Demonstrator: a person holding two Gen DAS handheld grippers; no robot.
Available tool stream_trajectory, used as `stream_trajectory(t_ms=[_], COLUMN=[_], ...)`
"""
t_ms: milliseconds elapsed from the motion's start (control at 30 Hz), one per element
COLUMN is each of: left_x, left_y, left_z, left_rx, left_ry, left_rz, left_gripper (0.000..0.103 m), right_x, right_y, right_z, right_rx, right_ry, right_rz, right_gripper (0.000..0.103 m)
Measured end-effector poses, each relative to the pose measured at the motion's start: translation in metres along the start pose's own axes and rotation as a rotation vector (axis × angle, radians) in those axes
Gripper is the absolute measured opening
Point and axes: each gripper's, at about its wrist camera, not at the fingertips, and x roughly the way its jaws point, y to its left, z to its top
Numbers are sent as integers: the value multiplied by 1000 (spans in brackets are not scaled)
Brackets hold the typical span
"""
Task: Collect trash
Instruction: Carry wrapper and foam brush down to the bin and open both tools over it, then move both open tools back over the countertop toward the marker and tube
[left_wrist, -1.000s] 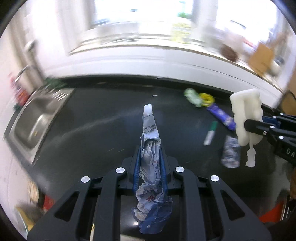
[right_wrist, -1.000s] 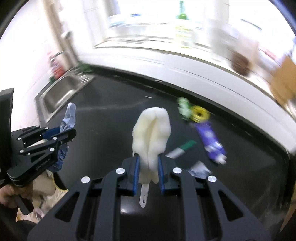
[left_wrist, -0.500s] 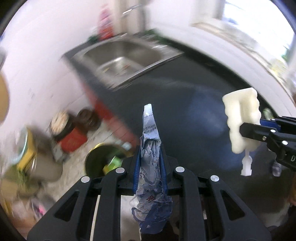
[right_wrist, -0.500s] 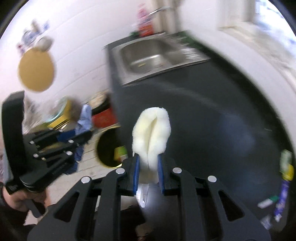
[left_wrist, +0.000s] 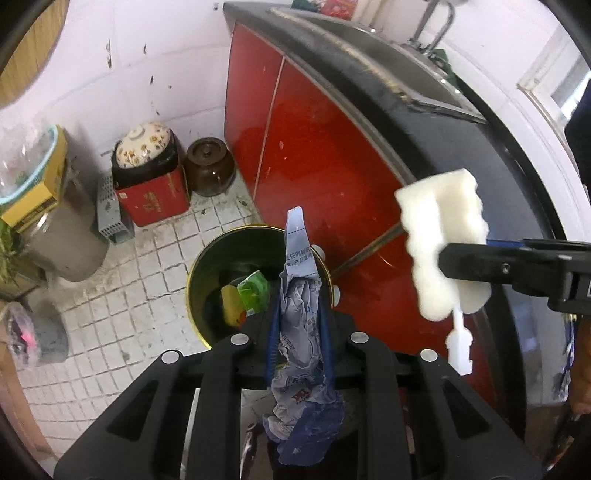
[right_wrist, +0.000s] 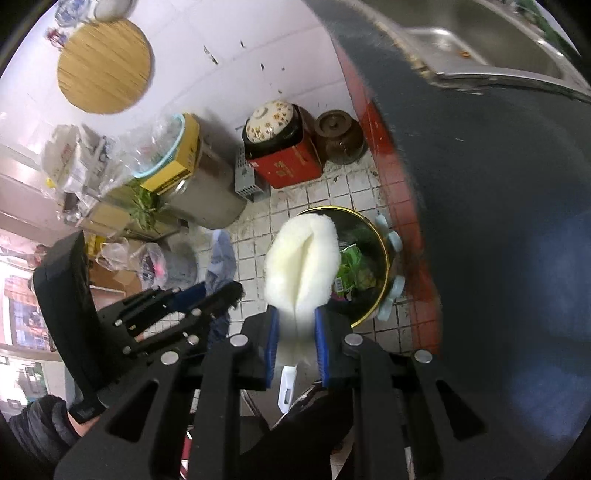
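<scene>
A: How is the drop best done here?

B: The left hand-held gripper is closed on a crumpled blue-and-white wrapper, which is seen at lower centre of the left wrist view, in front of the trash bin. The mouth of the bin should be brought squarely under the wrapper before the jaws are parted, since light plastic is likely to drift or cling to a pad.

A: And the other one?

B: The right hand-held gripper is clamped on a white sponge brush, whose foam is pinched between the blue pads while its plastic handle stub hangs below. In the right wrist view it is seen over the left half of the bin. It is judged heavier, so a straight fall is expected.

A: What is the bin like?

B: A dark round pail with a gold rim, set on the tiled floor beside the red cabinet under the counter. Green and yellow packets are already held inside.
</scene>
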Motion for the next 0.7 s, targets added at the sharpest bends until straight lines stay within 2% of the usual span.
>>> stream_trajectory(t_ms=[167,200,233,267,333,400,533,600,667,700], left_x=[33,37,40,43,45,47,41,31,17,8], left_y=[12,16,17,21,25,30,32,28,19,10], left_z=[10,11,11,12,13,13,14,14,15,15], left_rx=[6,4,1,-4,-7,-12,-13,1,32,54], left_ry=[23,23,27,31,20,22,20,11,-8,-23], left_rz=[-26,-25,-27,-31,-14,-10,7,18,42,61], left_gripper=[19,22,35,50,59,60,60,63,79,82], right_x=[34,36,40,44,44,44,32,6,-21,-34], right_y=[11,11,10,9,8,7,4,-3,-12,-18], right_z=[21,21,25,30,32,34,31,18,3,-5], right_rx=[-42,-45,-51,-52,-50,-49,-32,-10,9,21], right_ry=[40,42,48,49,46,45,24,-6,-43,-59], right_rz=[-52,-57,-66,-75,-76,-76,-67,-57,-64,-72], right_gripper=[18,26,38,44,56,56,57,62,69,71])
